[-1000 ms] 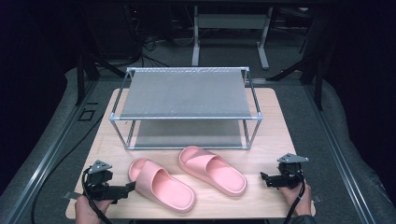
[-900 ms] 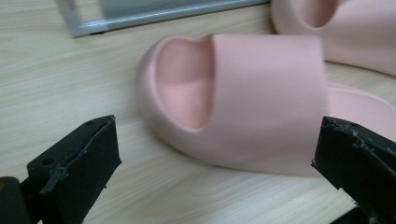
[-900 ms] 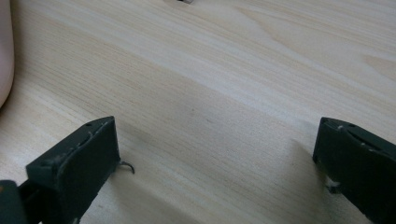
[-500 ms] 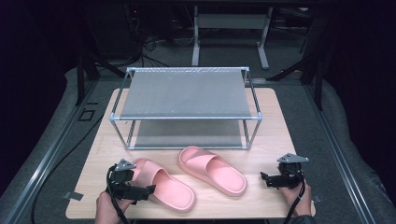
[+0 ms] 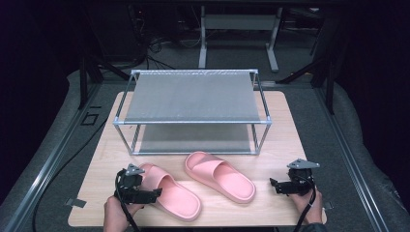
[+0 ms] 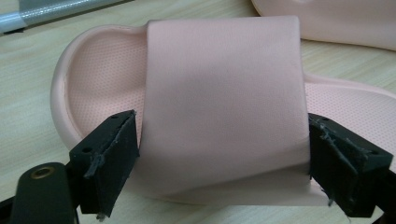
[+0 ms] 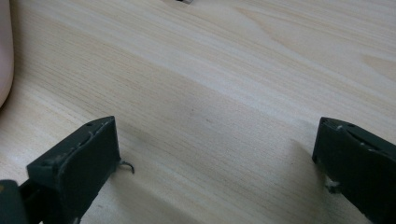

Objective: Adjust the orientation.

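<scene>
Two pink slippers lie on the wooden table [image 5: 285, 140]. The left slipper [image 5: 174, 193] [image 6: 224, 93] lies at the front, and my left gripper [image 5: 153, 194] [image 6: 223, 161] straddles its wide strap from the side. Its jaws have just been closing, and the black pads [image 6: 112, 158] now touch both edges of the strap. The right slipper [image 5: 220, 176] lies free in the middle. My right gripper [image 5: 273, 185] [image 7: 215, 158] rests low over bare wood at the front right, open, with nothing between its fingers. A pink edge of the right slipper [image 7: 3, 56] is at its far left.
A metal two-shelf rack [image 5: 193, 96] with grey mesh shelves stands at the back of the table, just behind the slippers. Dark floor, cables and a stand lie beyond the table.
My left gripper has moved right from the table's front left corner onto the left slipper, and its jaws now sit around the strap. The right gripper and both slippers have stayed put.
</scene>
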`<state>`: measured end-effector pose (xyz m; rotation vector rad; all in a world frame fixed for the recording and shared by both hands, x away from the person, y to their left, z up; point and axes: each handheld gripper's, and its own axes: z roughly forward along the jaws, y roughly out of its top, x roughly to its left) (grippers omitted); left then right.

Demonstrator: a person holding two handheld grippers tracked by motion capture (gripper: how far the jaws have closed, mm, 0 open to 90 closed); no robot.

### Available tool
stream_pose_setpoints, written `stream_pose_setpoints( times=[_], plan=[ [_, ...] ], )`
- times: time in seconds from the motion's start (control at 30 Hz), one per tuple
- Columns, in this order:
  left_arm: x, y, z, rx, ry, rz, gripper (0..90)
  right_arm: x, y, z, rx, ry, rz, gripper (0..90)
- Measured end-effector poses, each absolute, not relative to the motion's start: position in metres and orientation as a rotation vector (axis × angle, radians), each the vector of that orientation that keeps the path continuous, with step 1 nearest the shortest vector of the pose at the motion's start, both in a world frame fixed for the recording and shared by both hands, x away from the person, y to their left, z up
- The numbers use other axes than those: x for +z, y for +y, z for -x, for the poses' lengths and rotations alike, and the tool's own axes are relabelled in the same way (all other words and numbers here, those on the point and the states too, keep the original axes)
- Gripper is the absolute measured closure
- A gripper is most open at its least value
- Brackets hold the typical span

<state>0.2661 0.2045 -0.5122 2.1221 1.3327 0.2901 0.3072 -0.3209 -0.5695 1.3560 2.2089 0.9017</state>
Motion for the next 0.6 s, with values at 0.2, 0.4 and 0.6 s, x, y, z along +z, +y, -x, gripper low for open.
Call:
stream_pose_setpoints(
  times=[0.2,0.4,0.6],
  plan=[
    [-0.512,0.208,-0.275,0.287,1.296,-2.152,15.2,-0.57,-0.321,-0.307,0.902,2.208,-1.356,0.2],
    [-0.512,0.213,-0.288,0.259,1.249,-2.189,15.2,-0.57,-0.321,-0.307,0.902,2.208,-1.356,0.2],
    [-0.51,0.221,-0.3,0.262,1.252,-2.197,14.1,-0.57,-0.321,-0.307,0.902,2.208,-1.356,0.3]
  ],
)
